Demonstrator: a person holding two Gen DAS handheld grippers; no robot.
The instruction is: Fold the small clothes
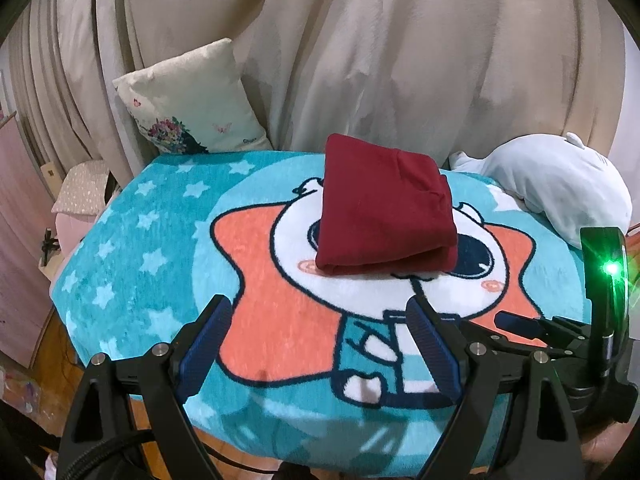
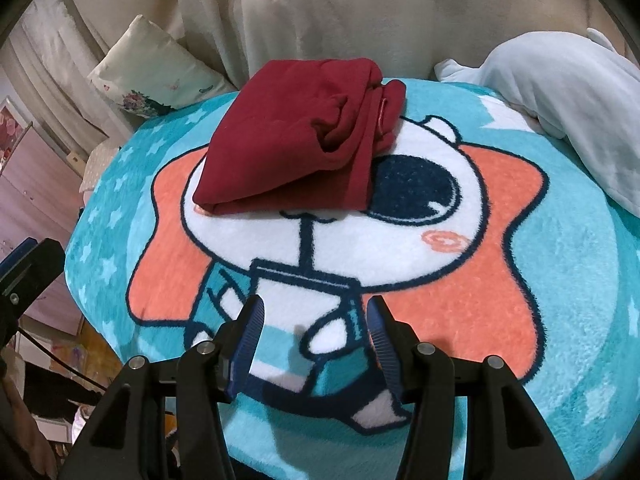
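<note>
A dark red garment [image 1: 384, 208] lies folded into a thick rectangle on the cartoon blanket [image 1: 160, 240]; it also shows in the right wrist view [image 2: 304, 140], with bunched layers at its right edge. My left gripper [image 1: 320, 312] is open and empty, hovering over the blanket's near part, short of the garment. My right gripper [image 2: 316, 312] is open and empty, also near the front edge, short of the garment. The right gripper shows at the right of the left wrist view [image 1: 520, 324].
The teal blanket [image 2: 580, 260] covers a small table. A floral pillow [image 1: 192, 100] leans at the back left against beige curtains [image 1: 360, 40]. A pale blue plush toy [image 1: 560, 184] lies at the back right; it also appears in the right wrist view [image 2: 560, 92].
</note>
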